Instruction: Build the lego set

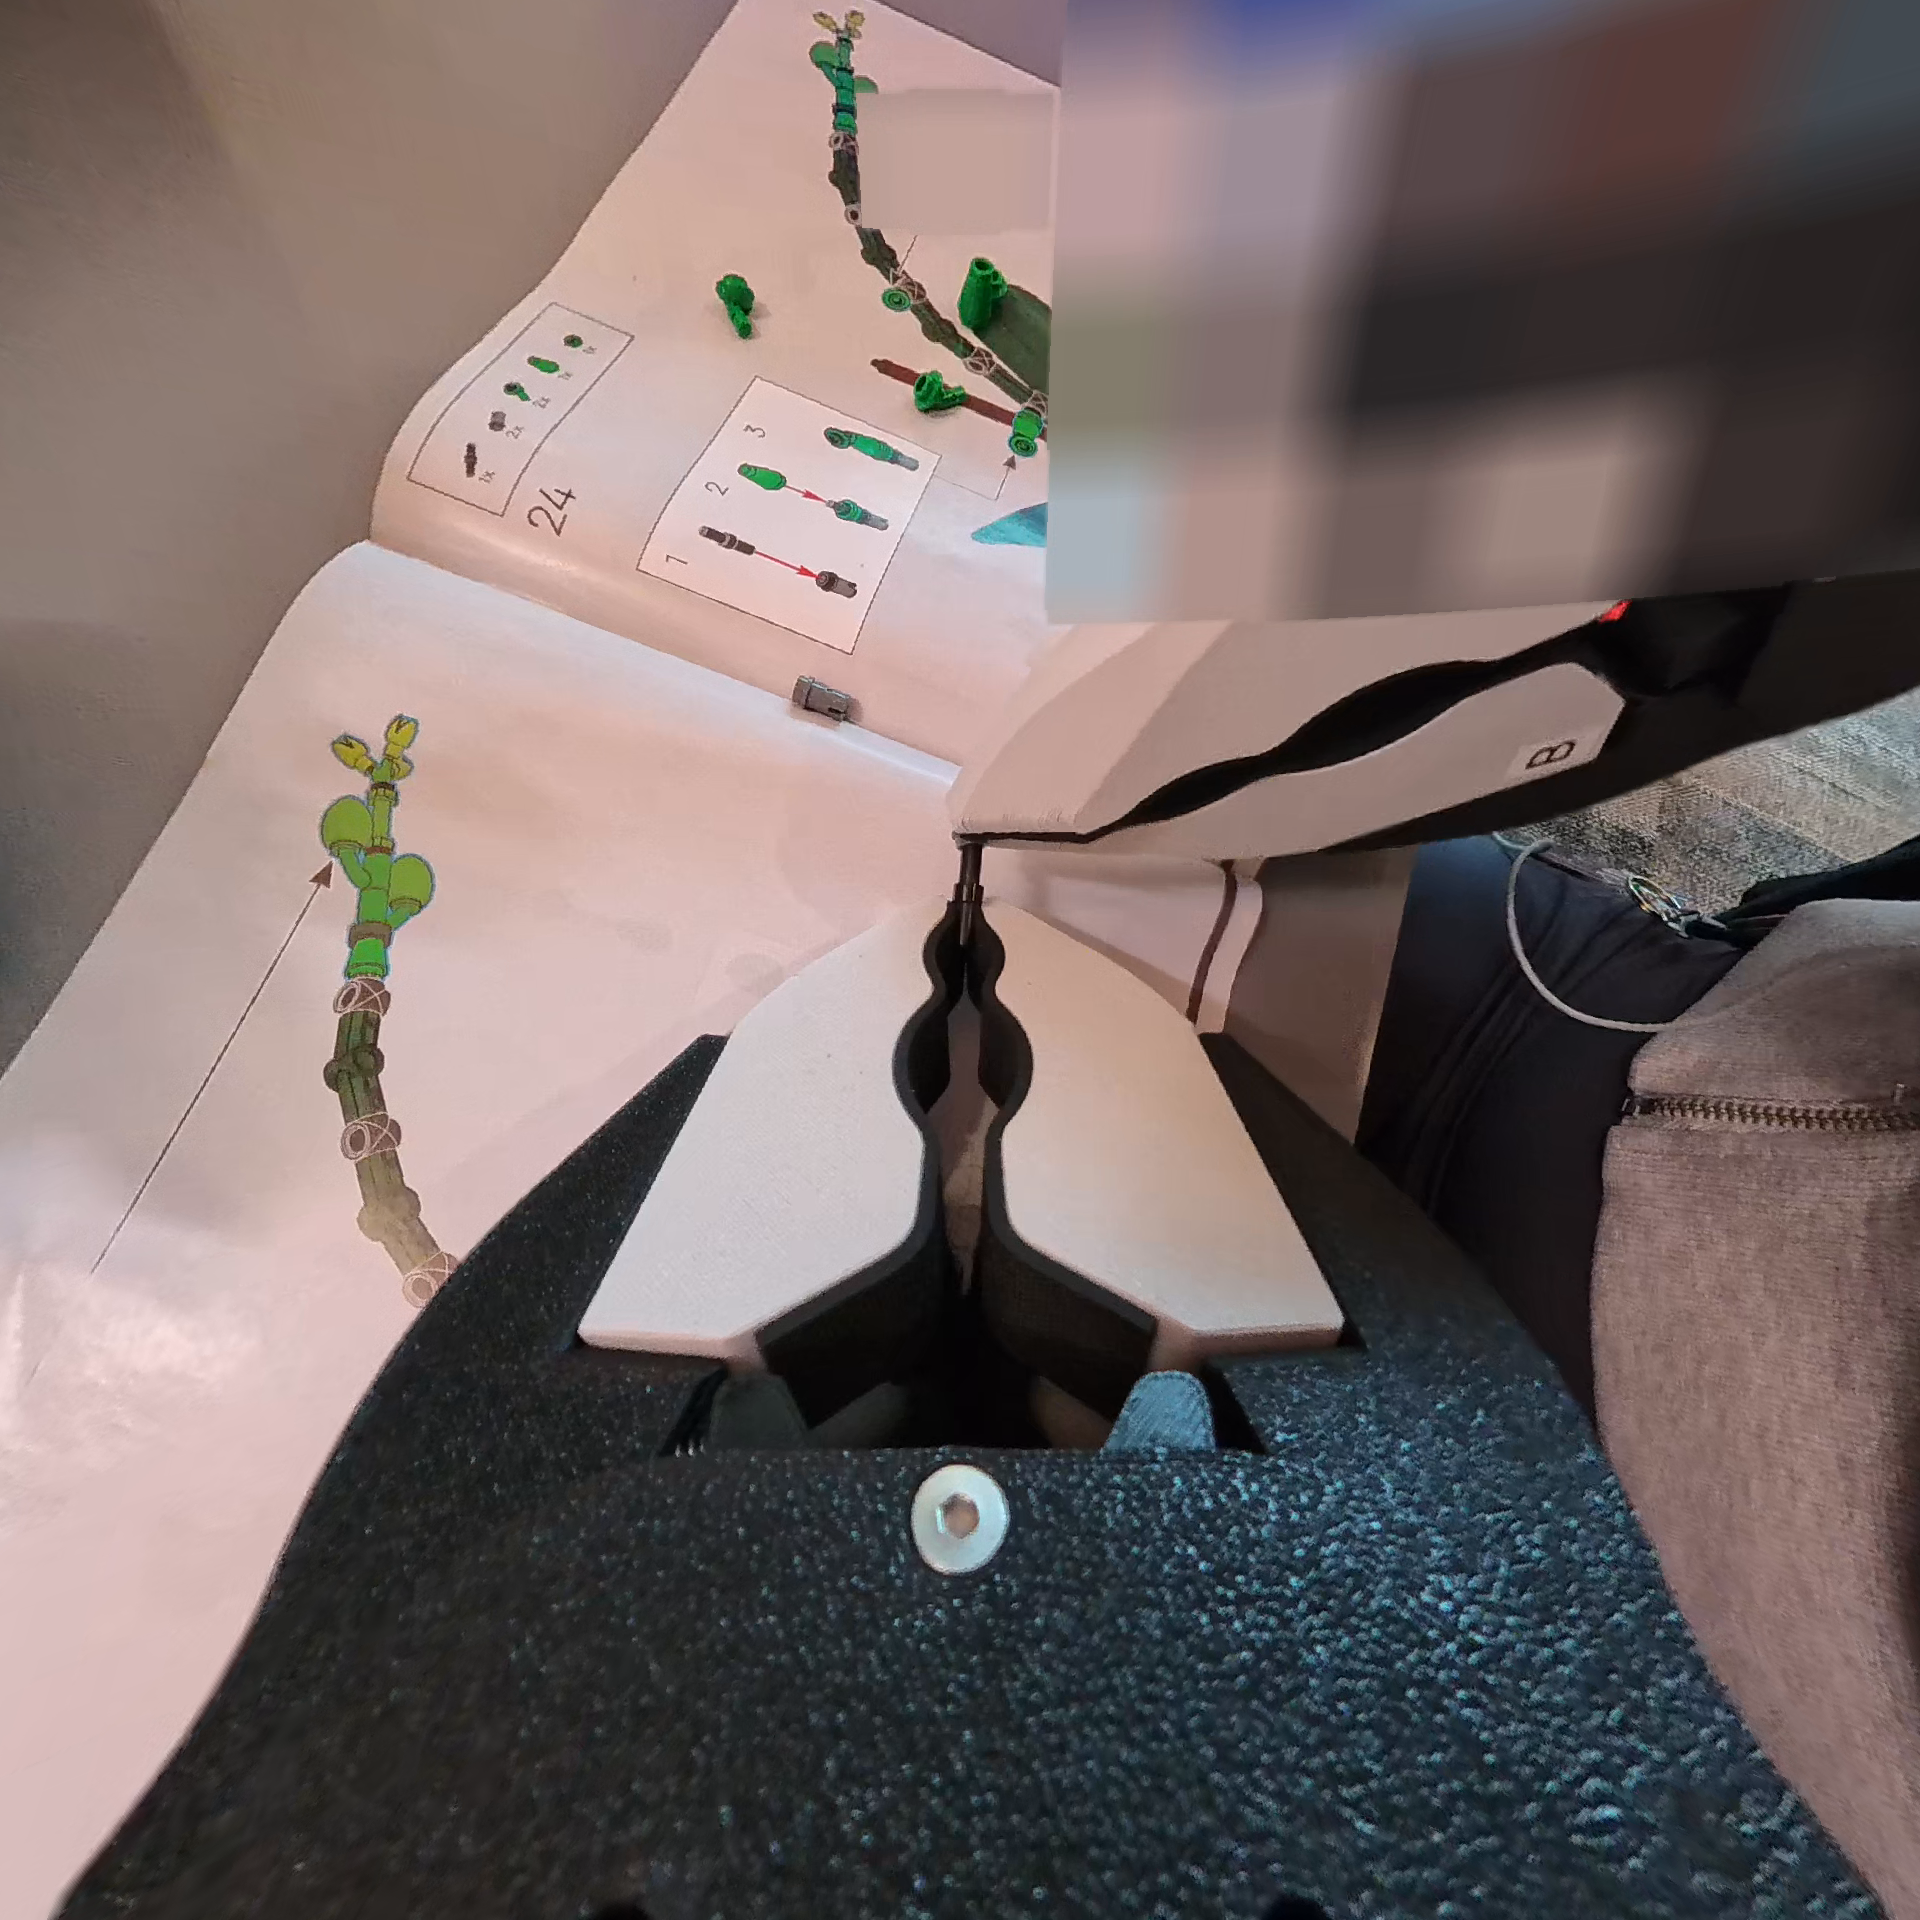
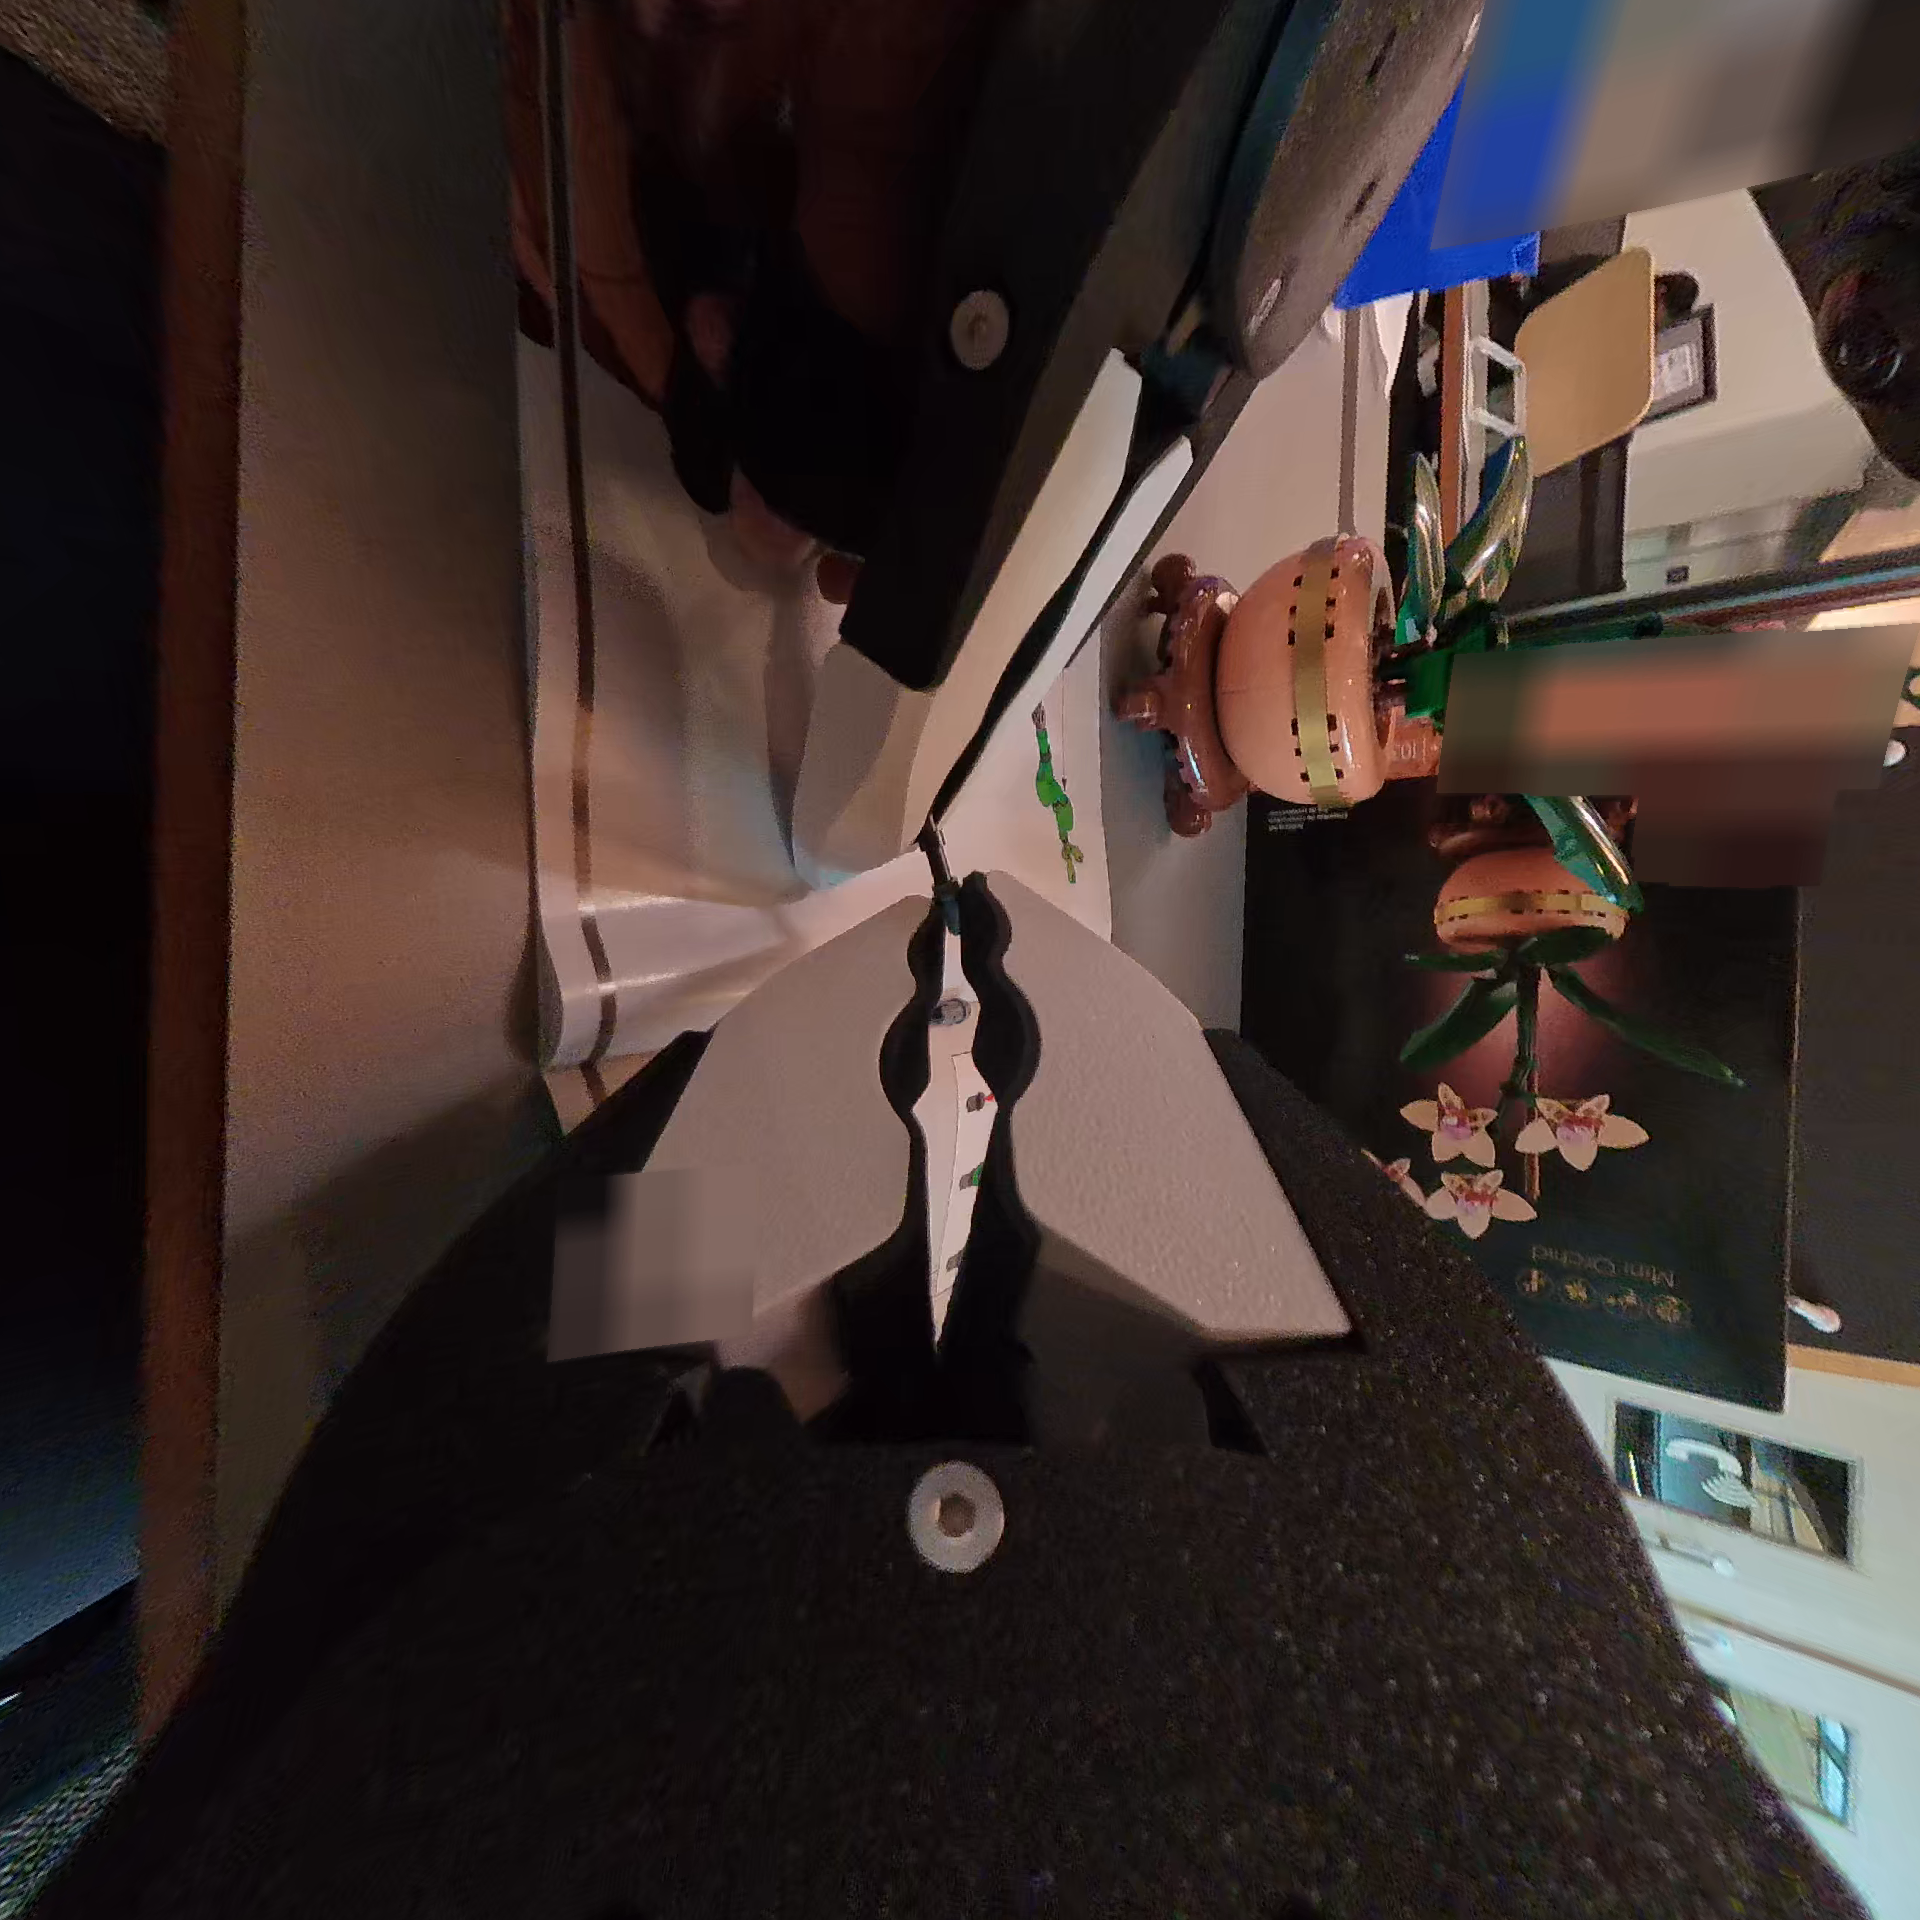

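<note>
Claws meet tip to tip over the open white instruction booklet [image 1: 582, 935] on the counter. My left claw [image 1: 966, 925] is closed on one end of a small dark grey plastic pin [image 1: 968, 883], and my right claw [image 2: 951, 899] pinches its other end, both nearly fully shut. On the booklet's far page lie three loose bright green plastic connector pieces [image 1: 738, 304], with a small grey plastic peg [image 1: 824, 698] at the fold. To the right in the right wrist view stand a tan toy-brick flowerpot [image 2: 1299, 665] and a dark box [image 2: 1538, 1091].
</note>
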A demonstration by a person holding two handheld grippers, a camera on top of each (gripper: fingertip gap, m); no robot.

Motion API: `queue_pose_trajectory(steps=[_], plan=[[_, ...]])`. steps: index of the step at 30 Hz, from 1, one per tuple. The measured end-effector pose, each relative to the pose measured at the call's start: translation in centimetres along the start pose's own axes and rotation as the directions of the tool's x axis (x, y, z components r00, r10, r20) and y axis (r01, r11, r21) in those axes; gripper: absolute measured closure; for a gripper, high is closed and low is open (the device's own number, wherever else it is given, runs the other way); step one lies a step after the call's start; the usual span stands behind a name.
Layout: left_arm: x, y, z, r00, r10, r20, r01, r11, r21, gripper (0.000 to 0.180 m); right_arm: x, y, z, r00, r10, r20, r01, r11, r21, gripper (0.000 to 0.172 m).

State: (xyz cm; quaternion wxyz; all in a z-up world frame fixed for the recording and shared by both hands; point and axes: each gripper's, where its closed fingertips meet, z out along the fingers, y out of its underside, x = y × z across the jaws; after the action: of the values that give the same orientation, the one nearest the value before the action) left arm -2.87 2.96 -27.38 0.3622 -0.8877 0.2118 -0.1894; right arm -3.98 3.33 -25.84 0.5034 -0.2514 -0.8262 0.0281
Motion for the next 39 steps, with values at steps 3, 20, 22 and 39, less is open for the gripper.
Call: queue_pose_trajectory(steps=[3,20,22,39], plan=[[0.07,-0.05,0.01,1.000,-0.008,0.013,0.008,1.000,-0.001,0.180,0.07,0.07,0.00,1.000,-0.012,-0.028,0.011,0.999,-0.039,0.169],[0.29,-0.03,0.13,0.999,0.032,0.037,-0.031,0.999,-0.006,0.180,-0.14,0.02,-0.21,0.999,0.031,0.009,-0.031,0.998,0.046,0.169],[0.30,-0.03,0.10,0.999,0.034,0.036,-0.033,0.999,-0.006,0.180,-0.14,-0.05,-0.30,0.999,0.036,0.013,-0.037,0.997,0.065,0.169],[0.21,-0.01,0.10,0.997,0.075,0.033,-0.074,0.997,-0.011,0.180,0.07,-0.73,-0.69,0.996,-0.008,0.089,-0.006,0.986,0.165,0.170]])
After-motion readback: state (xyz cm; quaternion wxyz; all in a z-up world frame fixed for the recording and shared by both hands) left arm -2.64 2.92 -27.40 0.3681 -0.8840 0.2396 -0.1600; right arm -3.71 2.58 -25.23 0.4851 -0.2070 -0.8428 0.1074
